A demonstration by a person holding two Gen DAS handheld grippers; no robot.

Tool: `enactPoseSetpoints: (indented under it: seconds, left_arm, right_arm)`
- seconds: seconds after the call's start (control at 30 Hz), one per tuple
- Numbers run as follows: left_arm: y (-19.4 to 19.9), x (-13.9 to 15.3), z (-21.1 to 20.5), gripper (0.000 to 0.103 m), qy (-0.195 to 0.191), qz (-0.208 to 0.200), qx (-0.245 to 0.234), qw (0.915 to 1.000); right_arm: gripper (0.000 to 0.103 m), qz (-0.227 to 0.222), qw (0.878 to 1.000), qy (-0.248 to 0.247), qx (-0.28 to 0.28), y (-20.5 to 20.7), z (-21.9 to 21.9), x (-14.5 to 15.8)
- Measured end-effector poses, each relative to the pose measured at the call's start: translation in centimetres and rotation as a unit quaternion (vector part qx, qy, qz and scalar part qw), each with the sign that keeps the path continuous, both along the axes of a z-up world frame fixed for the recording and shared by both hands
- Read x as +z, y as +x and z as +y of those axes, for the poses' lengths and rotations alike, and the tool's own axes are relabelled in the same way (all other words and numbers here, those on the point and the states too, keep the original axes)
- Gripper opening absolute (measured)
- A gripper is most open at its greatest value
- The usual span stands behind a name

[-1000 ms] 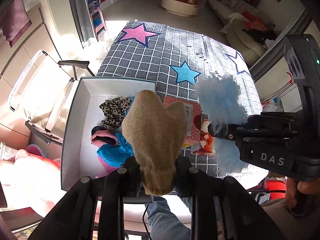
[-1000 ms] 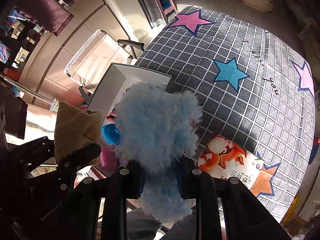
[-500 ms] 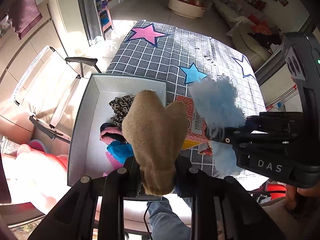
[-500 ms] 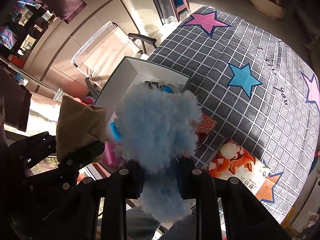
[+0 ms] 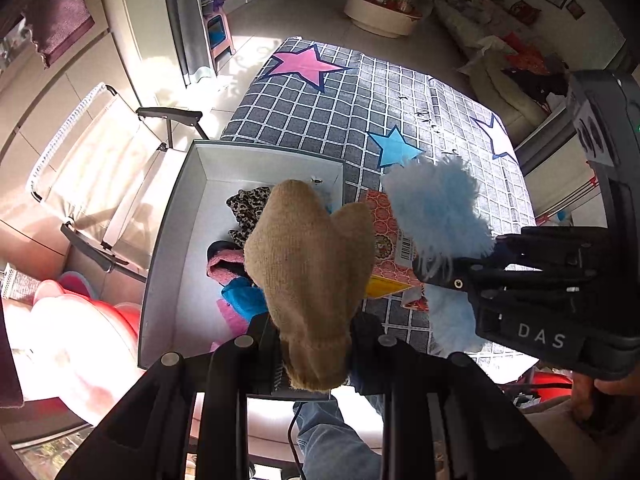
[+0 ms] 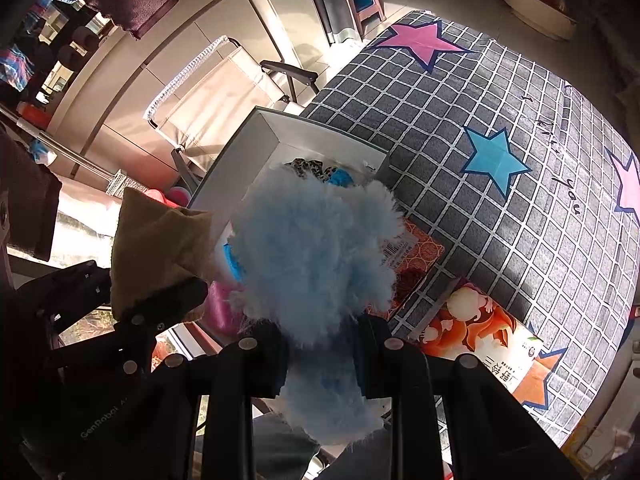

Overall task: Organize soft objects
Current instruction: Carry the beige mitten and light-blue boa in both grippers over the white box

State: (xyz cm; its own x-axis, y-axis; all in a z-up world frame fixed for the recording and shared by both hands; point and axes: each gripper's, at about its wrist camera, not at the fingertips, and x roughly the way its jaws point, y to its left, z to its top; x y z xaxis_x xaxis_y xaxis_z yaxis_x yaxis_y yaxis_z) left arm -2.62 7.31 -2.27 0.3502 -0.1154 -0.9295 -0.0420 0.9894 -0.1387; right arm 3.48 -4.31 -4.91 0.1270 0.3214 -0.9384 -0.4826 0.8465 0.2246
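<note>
My left gripper [image 5: 314,344] is shut on a tan knitted mitten [image 5: 310,268], which it holds up over the white box [image 5: 168,240]. Inside the box lie a leopard-print cloth [image 5: 248,208], a pink knit item [image 5: 226,266] and a bright blue one [image 5: 244,300]. My right gripper [image 6: 320,352] is shut on a fluffy light-blue item [image 6: 316,260], raised above the box's right side. Each gripper shows in the other's view: the right gripper [image 5: 444,270] with the blue fluff [image 5: 436,204], the left gripper [image 6: 176,300] with the mitten [image 6: 156,248].
The box stands at the near left corner of a grey checked cloth with stars [image 5: 380,100]. A red patterned packet [image 6: 416,256] and an orange packet [image 6: 484,332] lie beside the box. A folding chair [image 5: 100,176] stands to the left. A person's jeans-clad leg [image 5: 332,436] is below.
Both held items have kept their grips. The right gripper with the blue fluff has shifted slightly toward the box; the left gripper has stayed nearly still.
</note>
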Motion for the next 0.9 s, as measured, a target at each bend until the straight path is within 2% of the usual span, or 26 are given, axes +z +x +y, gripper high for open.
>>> enactPoseSetpoints:
  seconds: [0.9]
  left_arm:
    - [0.1, -0.4, 0.9, 0.027, -0.001, 0.004, 0.014, 0.9999]
  right_arm:
    - [0.026, 0.003, 1.0, -0.005, 0.01, 0.3, 1.0, -0.4]
